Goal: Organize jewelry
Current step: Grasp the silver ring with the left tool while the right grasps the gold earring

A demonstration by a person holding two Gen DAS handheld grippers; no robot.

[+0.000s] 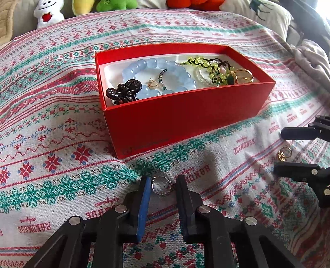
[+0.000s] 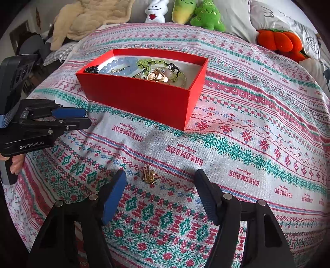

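A silver ring (image 1: 162, 185) lies on the patterned cloth between the fingers of my left gripper (image 1: 163, 184), whose pads close against its two sides. From the right wrist view the left gripper (image 2: 87, 118) looks nearly closed, low over the cloth. A small gold piece (image 2: 148, 175) lies between the fingers of my right gripper (image 2: 160, 174), which stands open and well clear of it on both sides. The red box (image 1: 185, 115) beyond holds a blue bead bracelet (image 1: 144, 64), a black hair clip (image 1: 123, 90), green beads (image 1: 206, 61) and gold jewelry (image 1: 244, 76).
Plush toys (image 2: 206, 16) and pillows (image 2: 288, 22) line the far edge of the bed. An orange plush (image 2: 276, 41) sits at the back right. A hand (image 2: 15, 165) grips the left tool's handle. A beige blanket (image 2: 92, 18) is heaped at the back left.
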